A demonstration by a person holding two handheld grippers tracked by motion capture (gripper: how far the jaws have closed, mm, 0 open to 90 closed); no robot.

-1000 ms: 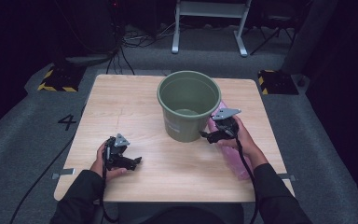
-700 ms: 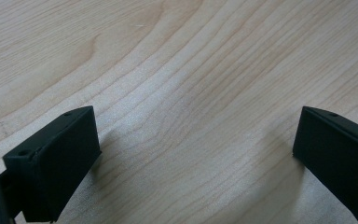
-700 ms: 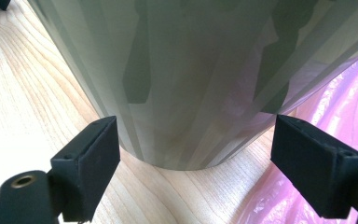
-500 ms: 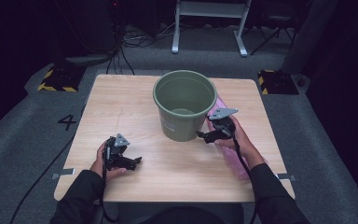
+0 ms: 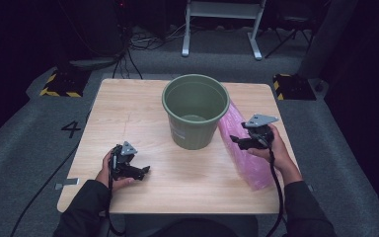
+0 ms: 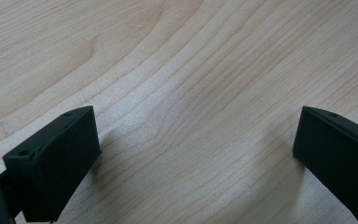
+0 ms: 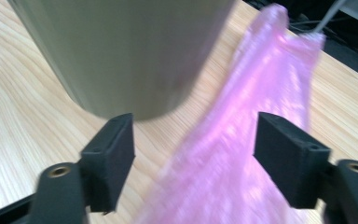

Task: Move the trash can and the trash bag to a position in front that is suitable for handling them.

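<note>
A green bucket [image 5: 195,111] stands upright in the middle of the wooden table [image 5: 128,113]. A pink plastic bag [image 5: 249,160] lies flat to its right. My right gripper [image 5: 234,140] hovers over the bag, pointing at the bucket's side. In the right gripper view its jaws [image 7: 193,140] have just been closing but stand open. The bag [image 7: 242,140] lies below and between them, untouched by the pads, with the bucket wall [image 7: 121,51] close ahead. My left gripper [image 5: 140,172] rests at the front left, open over bare wood [image 6: 191,84].
The table's right edge runs close beside the bag. A white metal stand [image 5: 222,24] and cables lie on the floor beyond the far edge. Yellow-black striped blocks [image 5: 59,84] sit on the floor at both far corners.
The right gripper has drawn back to the right, away from the bucket's side, and more of the pink bag shows. The bucket has shifted slightly left. The left hand has stayed put.
</note>
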